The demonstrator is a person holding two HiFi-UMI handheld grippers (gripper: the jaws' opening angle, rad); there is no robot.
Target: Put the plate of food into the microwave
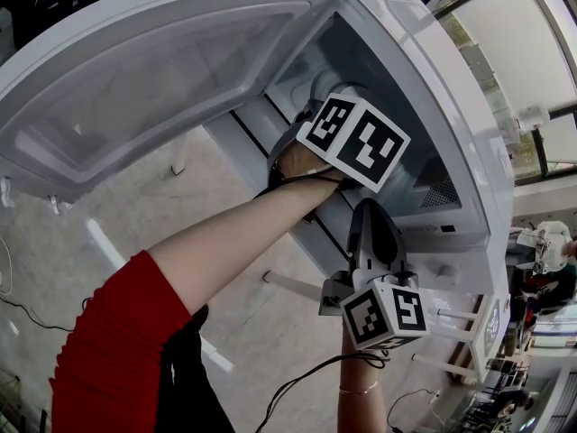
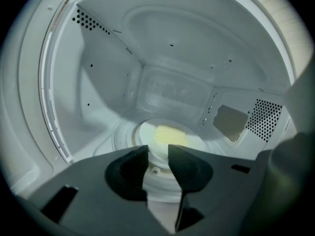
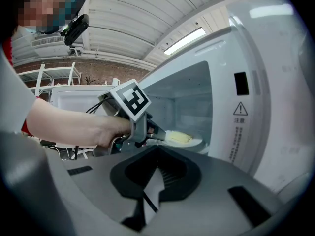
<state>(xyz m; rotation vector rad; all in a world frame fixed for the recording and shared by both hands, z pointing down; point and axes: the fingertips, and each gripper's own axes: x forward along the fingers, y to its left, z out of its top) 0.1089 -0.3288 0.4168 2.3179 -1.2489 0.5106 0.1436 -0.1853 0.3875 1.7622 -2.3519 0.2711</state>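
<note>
Sitting in the microwave [image 2: 108, 82], the white plate [image 2: 145, 132] bears pale yellow food [image 2: 171, 135], left gripper [image 2: 158, 149] jaws apart.

Looking down on a pale floor [image 1: 54, 242], lower left of the head view. Catching, in the right gripper view, a strip light [image 3: 184, 41] glowing upper middle on ribbed ceiling [image 3: 128, 14], white shelving [image 3: 42, 80] standing at left.

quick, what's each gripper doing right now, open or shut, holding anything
left gripper: open, jaws apart, not gripping the plate of food right at its tips.
right gripper: shut, holding nothing.
</note>
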